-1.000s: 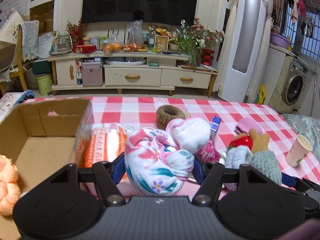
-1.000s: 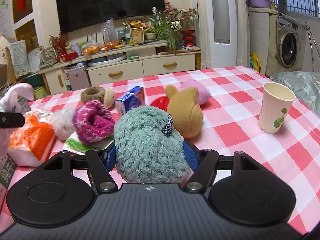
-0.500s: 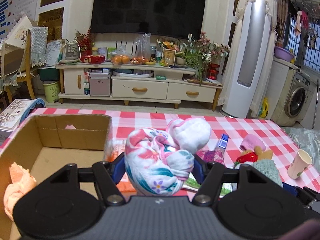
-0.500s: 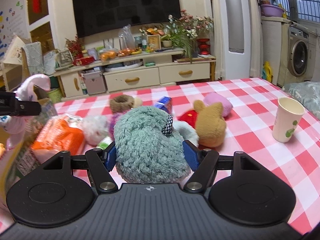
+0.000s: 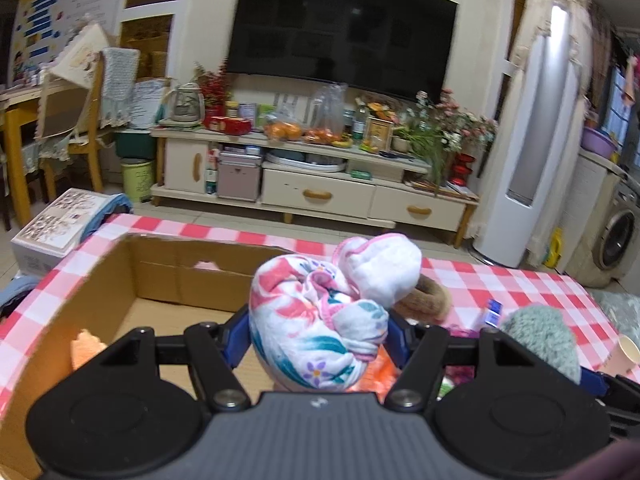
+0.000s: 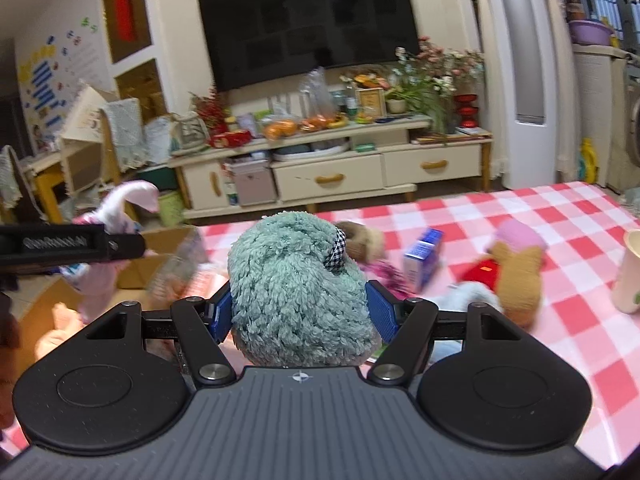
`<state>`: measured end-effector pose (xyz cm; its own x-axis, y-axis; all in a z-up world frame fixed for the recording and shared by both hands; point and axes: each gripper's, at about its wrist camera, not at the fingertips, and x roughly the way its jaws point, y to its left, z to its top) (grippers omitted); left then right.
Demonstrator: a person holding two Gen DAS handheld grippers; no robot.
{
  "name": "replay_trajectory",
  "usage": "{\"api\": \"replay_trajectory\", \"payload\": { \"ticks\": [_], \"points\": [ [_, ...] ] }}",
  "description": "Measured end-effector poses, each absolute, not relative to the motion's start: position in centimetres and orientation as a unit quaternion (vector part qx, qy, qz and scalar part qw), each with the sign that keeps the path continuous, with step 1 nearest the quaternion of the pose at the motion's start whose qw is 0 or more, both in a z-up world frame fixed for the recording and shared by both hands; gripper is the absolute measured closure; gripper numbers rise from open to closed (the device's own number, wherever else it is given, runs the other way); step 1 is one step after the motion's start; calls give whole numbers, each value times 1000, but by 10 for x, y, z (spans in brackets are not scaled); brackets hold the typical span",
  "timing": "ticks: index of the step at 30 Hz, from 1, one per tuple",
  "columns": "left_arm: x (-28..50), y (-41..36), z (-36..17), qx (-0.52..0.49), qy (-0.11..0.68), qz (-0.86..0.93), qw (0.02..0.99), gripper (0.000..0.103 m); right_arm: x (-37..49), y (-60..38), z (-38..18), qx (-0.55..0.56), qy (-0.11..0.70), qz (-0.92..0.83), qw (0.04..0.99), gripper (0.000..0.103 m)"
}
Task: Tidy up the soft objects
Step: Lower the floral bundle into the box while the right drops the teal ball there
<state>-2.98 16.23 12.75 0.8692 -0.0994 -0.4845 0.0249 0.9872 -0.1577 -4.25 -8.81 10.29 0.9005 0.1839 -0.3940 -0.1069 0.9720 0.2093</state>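
My left gripper [image 5: 318,326] is shut on a rolled floral cloth bundle [image 5: 316,320], white with pink and teal print, held above the right side of an open cardboard box [image 5: 176,280]. A peach soft item [image 5: 86,346] lies inside the box. My right gripper [image 6: 298,312] is shut on a fluffy teal plush [image 6: 292,280] lifted over the red-checked table [image 6: 500,208]. The teal plush [image 5: 540,336] also shows at the right of the left wrist view. The left gripper's finger [image 6: 68,245] and the floral bundle [image 6: 120,208] appear at the left of the right wrist view, over the cardboard box [image 6: 160,248].
On the table lie a brown knitted ring [image 5: 430,300], a blue carton [image 6: 422,252], a tan bear plush in red [image 6: 516,276], a pink soft item [image 6: 518,234], a magenta knitted item [image 6: 384,274] and a paper cup [image 6: 630,272]. A TV cabinet [image 5: 320,192] stands beyond.
Both grippers have risen and swung left with their loads. The floral bundle went from over the orange packet to over the box. The teal plush has come up off the table.
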Motion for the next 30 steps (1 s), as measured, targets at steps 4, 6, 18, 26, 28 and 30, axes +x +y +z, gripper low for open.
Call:
{"api": "replay_trajectory", "payload": {
  "ticks": [4, 6, 18, 26, 28, 30],
  "points": [
    [-24, 184, 127, -87, 253, -4, 963, 38, -34, -70, 110, 87, 201, 110, 970, 19],
    [-18, 194, 126, -95, 254, 15, 962, 38, -31, -59, 114, 83, 197, 132, 968, 19],
    [-4, 255, 118, -153, 263, 99, 947, 38, -5, -2, 112, 40, 201, 218, 954, 19],
    [0, 260, 112, -151, 280, 103, 942, 38, -3, 13, 105, 14, 213, 238, 948, 18],
    [1, 260, 110, -149, 286, 103, 941, 38, 1, 17, 104, 7, 223, 242, 944, 14],
    [4, 261, 110, -146, 291, 107, 939, 36, 2, 19, 102, 3, 232, 245, 941, 8]
  ]
}}
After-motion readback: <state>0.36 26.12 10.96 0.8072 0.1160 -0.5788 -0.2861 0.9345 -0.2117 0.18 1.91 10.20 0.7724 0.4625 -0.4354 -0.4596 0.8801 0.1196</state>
